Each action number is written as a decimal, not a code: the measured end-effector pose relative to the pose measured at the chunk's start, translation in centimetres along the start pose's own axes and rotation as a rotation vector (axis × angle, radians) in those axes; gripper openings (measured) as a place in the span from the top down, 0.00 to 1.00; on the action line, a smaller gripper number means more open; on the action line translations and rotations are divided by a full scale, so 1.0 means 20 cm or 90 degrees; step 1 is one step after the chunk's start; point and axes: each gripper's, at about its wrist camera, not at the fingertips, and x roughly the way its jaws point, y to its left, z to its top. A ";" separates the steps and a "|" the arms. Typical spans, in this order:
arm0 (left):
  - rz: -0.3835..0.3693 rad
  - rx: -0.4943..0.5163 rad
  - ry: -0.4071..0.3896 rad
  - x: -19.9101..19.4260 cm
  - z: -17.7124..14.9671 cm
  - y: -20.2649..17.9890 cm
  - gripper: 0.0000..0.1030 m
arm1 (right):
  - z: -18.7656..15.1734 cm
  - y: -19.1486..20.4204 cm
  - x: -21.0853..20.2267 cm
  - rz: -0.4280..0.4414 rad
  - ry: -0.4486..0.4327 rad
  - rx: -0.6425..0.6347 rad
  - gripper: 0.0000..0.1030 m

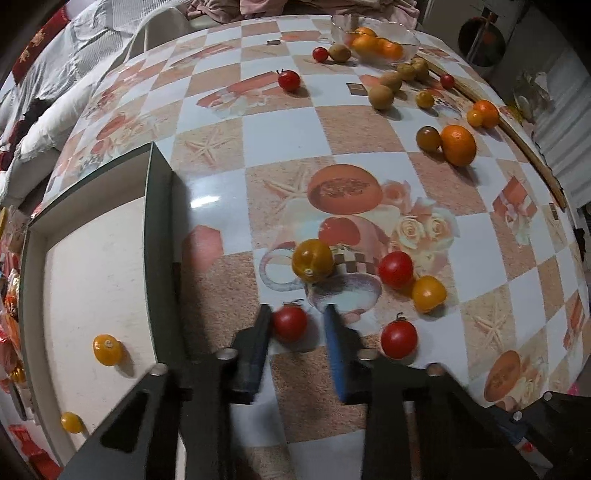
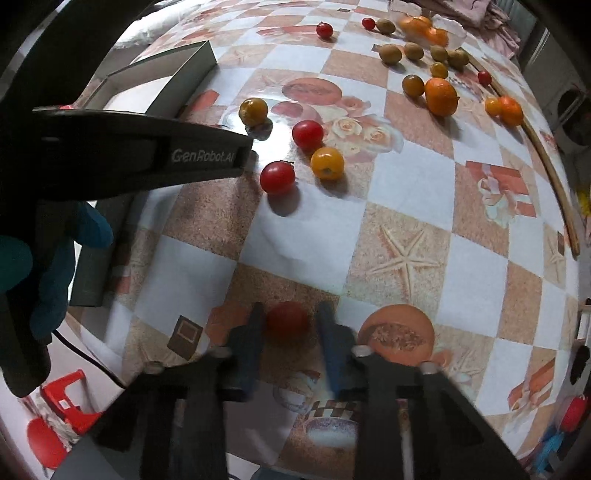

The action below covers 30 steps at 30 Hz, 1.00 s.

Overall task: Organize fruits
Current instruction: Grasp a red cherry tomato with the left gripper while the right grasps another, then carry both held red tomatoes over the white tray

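Observation:
A red cherry tomato [image 1: 290, 324] lies on the patterned table between the fingers of my left gripper [image 1: 297, 317], which is shut on it. Another red cherry tomato [image 2: 287, 319] sits between the fingers of my right gripper [image 2: 290, 314], also shut on it; both views are blurred there. Close by lie a yellow-green tomato [image 1: 312, 260], two red ones [image 1: 395, 268] [image 1: 399, 339] and a yellow one [image 1: 428, 298]. A dark-walled box [image 1: 159, 221] at the left holds two yellow tomatoes [image 1: 107, 349] [image 1: 71, 422].
A glass bowl [image 1: 408, 35] with oranges stands at the far side, with brown fruits [image 1: 380, 96], tangerines [image 1: 458, 144] and small tomatoes scattered around it. A wooden stick [image 1: 532, 155] lies along the right edge. A blue-gloved hand [image 2: 55, 280] holds the left gripper's body [image 2: 147, 147].

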 end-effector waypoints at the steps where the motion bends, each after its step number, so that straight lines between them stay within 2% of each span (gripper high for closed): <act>1: -0.008 -0.006 0.003 0.00 0.00 0.01 0.81 | 0.00 -0.01 0.00 0.007 0.001 0.007 0.75; 6: -0.057 -0.059 0.013 -0.01 0.00 0.10 0.81 | 0.00 -0.10 -0.04 0.040 -0.003 0.056 0.75; 17: -0.076 -0.072 -0.013 -0.15 -0.01 0.17 0.81 | 0.09 -0.30 -0.12 0.067 -0.022 0.119 0.75; 22: -0.079 -0.085 -0.030 -0.21 0.00 0.19 0.81 | 0.13 -0.29 -0.13 0.069 -0.026 0.121 0.75; 30: -0.068 -0.118 -0.063 -0.33 -0.01 0.32 0.81 | 0.27 -0.14 -0.12 0.076 -0.033 0.100 0.75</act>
